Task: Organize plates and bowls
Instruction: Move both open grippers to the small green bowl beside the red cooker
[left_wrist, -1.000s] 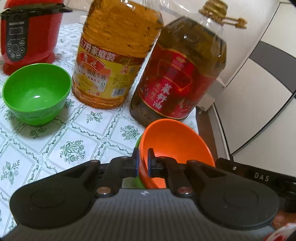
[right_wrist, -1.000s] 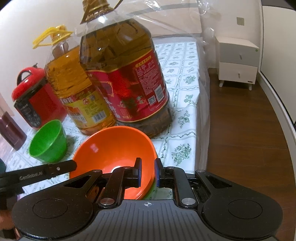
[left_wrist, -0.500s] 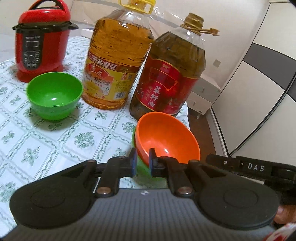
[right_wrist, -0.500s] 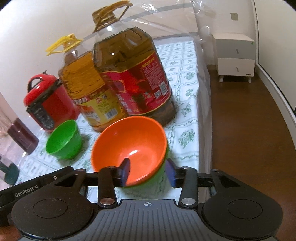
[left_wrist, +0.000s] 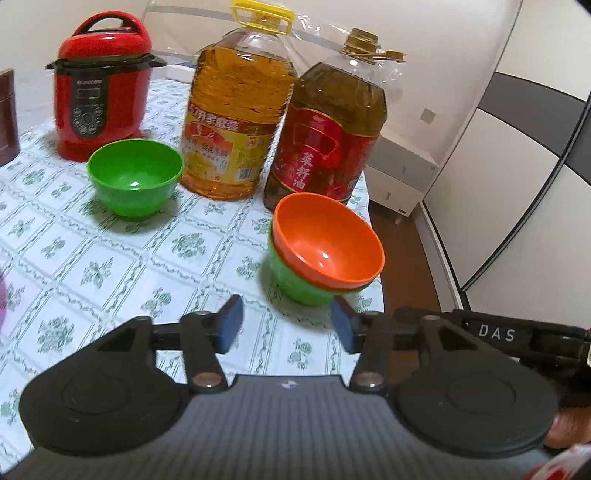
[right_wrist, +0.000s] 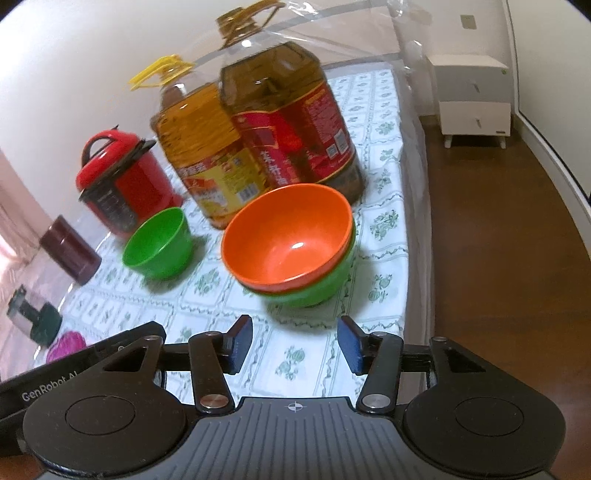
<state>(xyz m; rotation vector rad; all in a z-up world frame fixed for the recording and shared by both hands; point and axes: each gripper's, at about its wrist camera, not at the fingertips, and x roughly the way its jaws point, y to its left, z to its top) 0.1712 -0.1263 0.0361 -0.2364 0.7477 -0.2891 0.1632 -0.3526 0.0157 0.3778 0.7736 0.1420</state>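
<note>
The black arm (left_wrist: 517, 332) at the near right says "DAS". The black arm (right_wrist: 55, 391) at the near left says "GenRobot". The dark oil bottle (left_wrist: 325, 147) has Chinese words on its red label.

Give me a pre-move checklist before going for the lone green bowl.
1. Left gripper open, holding nothing: ok.
2. Right gripper open, holding nothing: ok.
3. Orange bowl nested in the green bowl under it: ok, though tilted.
4. Lone green bowl upright and looks empty: ok.
5. Room around it: not ok on the far side, where the red cooker and yellow-cap oil bottle stand close.
6. Stack's distance from the table edge: cannot tell.
</note>
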